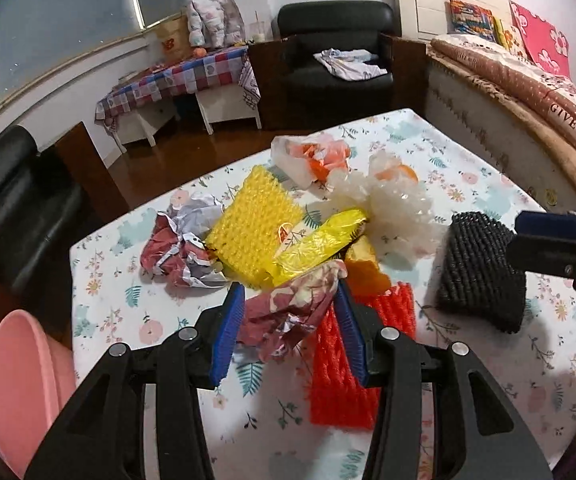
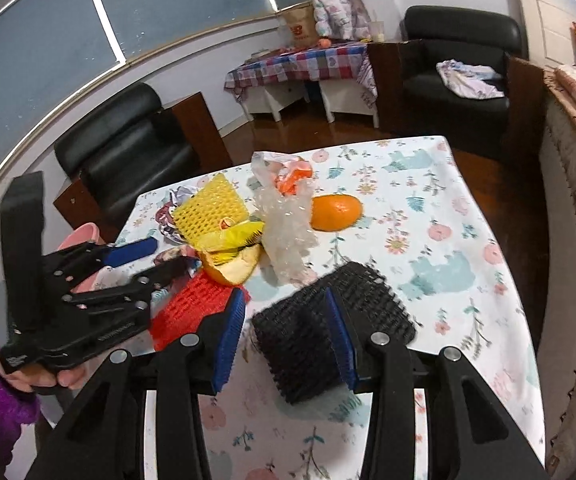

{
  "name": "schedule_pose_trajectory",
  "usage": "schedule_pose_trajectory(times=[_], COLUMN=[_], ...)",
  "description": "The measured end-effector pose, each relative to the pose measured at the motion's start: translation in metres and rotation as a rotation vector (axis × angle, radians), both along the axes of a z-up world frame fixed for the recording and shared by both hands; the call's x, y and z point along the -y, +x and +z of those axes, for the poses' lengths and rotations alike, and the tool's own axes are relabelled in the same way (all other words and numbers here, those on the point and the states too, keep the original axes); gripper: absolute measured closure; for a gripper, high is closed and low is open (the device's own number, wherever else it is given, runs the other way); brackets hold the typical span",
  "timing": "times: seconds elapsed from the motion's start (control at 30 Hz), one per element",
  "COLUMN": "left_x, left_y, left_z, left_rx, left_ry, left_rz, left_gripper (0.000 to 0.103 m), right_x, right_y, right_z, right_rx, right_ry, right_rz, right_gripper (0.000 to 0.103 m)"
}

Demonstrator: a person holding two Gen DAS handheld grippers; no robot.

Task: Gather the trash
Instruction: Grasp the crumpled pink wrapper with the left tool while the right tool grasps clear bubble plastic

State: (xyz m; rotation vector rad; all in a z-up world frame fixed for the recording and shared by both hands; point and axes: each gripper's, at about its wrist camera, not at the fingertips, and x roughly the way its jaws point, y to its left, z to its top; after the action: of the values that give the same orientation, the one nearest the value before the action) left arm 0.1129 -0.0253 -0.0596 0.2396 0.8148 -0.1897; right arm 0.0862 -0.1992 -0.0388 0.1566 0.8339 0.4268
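Trash lies in a pile on the floral table (image 1: pixel 135 320). My left gripper (image 1: pixel 290 300) has its blue fingers around a crumpled red-and-white floral wrapper (image 1: pixel 288 312), which fills the gap between them. Beside it are red foam netting (image 1: pixel 340 364), yellow foam netting (image 1: pixel 255 220), a yellow plastic bag (image 1: pixel 320 240), orange peel (image 1: pixel 364 268) and clear bubble wrap (image 1: pixel 396 208). My right gripper (image 2: pixel 288 308) is open over black foam netting (image 2: pixel 328 320), its right finger pressing on it. The left gripper also shows in the right wrist view (image 2: pixel 143 260).
A pink bin (image 1: pixel 19 392) stands at the table's near left corner. A whole orange (image 2: pixel 336 212) and a white bag with orange scraps (image 1: pixel 308 160) lie farther back. Another crumpled paper (image 1: pixel 183 244) is left of the pile. Black armchairs, a checked side table and a bed surround the table.
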Motion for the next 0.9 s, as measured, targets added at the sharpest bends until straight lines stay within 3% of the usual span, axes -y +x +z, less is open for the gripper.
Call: schedule_pose_trajectory(times=[0.03, 0.07, 0.17, 0.27, 0.47, 0.5, 0.57, 0.7, 0.9], left_x=[-0.002, -0.004, -0.010, -0.019, -0.042, -0.047, -0.056, -0.069, -0.094], left_y=[0.000, 0.001, -0.002, -0.008, -0.025, -0.028, -0.033, -0.047, -0.067], left_z=[-0.001, -0.002, 0.000, 0.008, 0.026, 0.028, 0.032, 0.040, 0.058], left_rx=[0.002, 0.003, 0.009, 0.029, 0.038, 0.038, 0.040, 0.064, 0.125], left_ry=[-0.007, -0.019, -0.051, -0.090, -0.213, -0.234, -0.268, -0.307, -0.351], left_rz=[0.002, 0.003, 0.013, 0.030, 0.072, 0.084, 0.107, 0.144, 0.209], left_gripper=[0.058, 0.071, 0.084, 0.088, 0.090, 0.090, 0.090, 0.090, 0.090], right_x=[-0.002, -0.005, -0.014, -0.022, -0.035, -0.035, -0.037, -0.037, -0.041], right_y=[0.004, 0.009, 0.023, 0.035, 0.064, 0.068, 0.074, 0.069, 0.038], right_z=[-0.001, -0.002, -0.007, -0.010, -0.026, -0.029, -0.035, -0.032, 0.003], right_rx=[-0.003, -0.008, -0.020, -0.031, -0.076, -0.089, -0.113, -0.082, 0.025], right_ry=[0.002, 0.001, 0.008, 0.004, -0.058, -0.055, -0.035, -0.025, -0.008], right_rz=[0.007, 0.012, 0.019, 0.016, -0.042, -0.046, -0.041, -0.043, -0.033], right_gripper=[0.062, 0.062, 0.062, 0.062, 0.065, 0.075, 0.081, 0.089, 0.090])
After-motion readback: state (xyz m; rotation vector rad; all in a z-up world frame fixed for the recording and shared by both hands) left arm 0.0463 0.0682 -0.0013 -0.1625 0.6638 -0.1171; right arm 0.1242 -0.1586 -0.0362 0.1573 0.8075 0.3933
